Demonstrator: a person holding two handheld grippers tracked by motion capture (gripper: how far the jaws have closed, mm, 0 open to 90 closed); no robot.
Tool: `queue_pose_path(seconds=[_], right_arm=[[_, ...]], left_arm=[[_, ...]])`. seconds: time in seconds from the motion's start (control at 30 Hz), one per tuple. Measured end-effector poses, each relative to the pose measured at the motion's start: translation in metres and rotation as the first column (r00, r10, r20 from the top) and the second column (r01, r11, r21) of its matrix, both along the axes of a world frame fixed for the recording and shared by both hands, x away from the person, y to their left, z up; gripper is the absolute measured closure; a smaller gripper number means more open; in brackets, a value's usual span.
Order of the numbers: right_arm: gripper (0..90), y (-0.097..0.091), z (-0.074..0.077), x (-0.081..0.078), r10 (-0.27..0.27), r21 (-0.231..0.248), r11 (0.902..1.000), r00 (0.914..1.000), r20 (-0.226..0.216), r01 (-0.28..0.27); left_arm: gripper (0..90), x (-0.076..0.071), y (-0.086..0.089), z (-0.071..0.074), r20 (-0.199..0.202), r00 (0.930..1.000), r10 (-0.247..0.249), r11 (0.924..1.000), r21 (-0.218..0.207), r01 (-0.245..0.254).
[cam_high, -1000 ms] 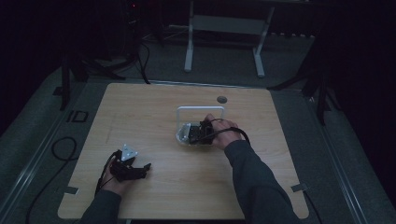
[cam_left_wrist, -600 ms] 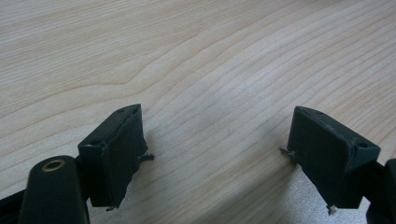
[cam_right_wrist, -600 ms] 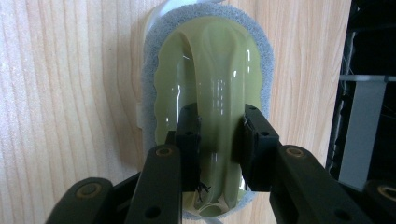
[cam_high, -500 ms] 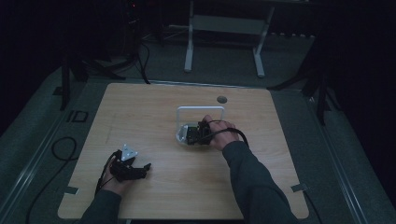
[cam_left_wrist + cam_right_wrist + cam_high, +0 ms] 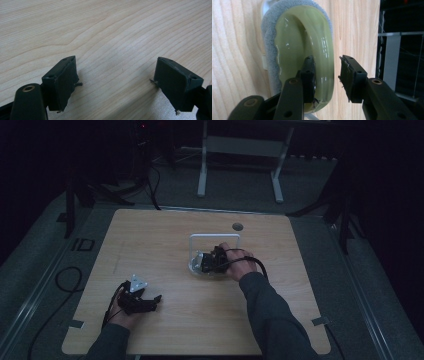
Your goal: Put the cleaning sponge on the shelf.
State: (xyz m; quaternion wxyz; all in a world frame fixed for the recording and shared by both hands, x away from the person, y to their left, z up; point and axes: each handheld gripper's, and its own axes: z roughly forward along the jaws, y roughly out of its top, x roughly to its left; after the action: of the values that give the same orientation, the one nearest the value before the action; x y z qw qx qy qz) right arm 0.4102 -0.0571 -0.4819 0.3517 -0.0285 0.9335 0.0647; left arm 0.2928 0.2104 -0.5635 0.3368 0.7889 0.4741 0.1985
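Observation:
A glossy pale-green dish (image 5: pixel 299 37) lies on a grey-blue pad (image 5: pixel 269 25) on the wooden table (image 5: pixel 150 235). My right gripper (image 5: pixel 327 75) straddles the dish's rim, with one jaw inside the dish and the other outside it, and a gap is left at the outer jaw. From above, the right gripper (image 5: pixel 207 263) sits at the dish (image 5: pixel 195 266), just in front of a white wire frame (image 5: pixel 215 236). My left gripper (image 5: pixel 150 301) rests near the front left of the table. Its jaws stand wide apart over bare wood, as the left gripper (image 5: pixel 115 82) in its own view confirms.
A round dark grommet (image 5: pixel 237 226) is set in the table behind the white frame. Cables trail off the table's left side onto the grey floor (image 5: pixel 45 270). A white stand (image 5: pixel 240 150) is on the floor beyond the table.
The right gripper has crept slightly left and nearer along the dish. The left gripper has stayed where it was.

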Motion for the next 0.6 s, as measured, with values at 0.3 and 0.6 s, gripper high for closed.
queue_pose_path(seconds=[0.3,0.6], right_arm=[[55.6,-0.004,0.008,-0.002,-0.034,0.049,0.9982,0.9992,-0.024,0.035],[51.1,-0.01,0.016,-0.007,-0.043,0.094,0.9945,0.9986,-0.032,0.046]], left_arm=[[19.0,0.0,0.0,0.0,0.0,1.0,0.0,1.0,0.0,0.0],[18.9,0.0,0.0,0.0,0.0,1.0,0.001,1.0,-0.001,-0.001]])
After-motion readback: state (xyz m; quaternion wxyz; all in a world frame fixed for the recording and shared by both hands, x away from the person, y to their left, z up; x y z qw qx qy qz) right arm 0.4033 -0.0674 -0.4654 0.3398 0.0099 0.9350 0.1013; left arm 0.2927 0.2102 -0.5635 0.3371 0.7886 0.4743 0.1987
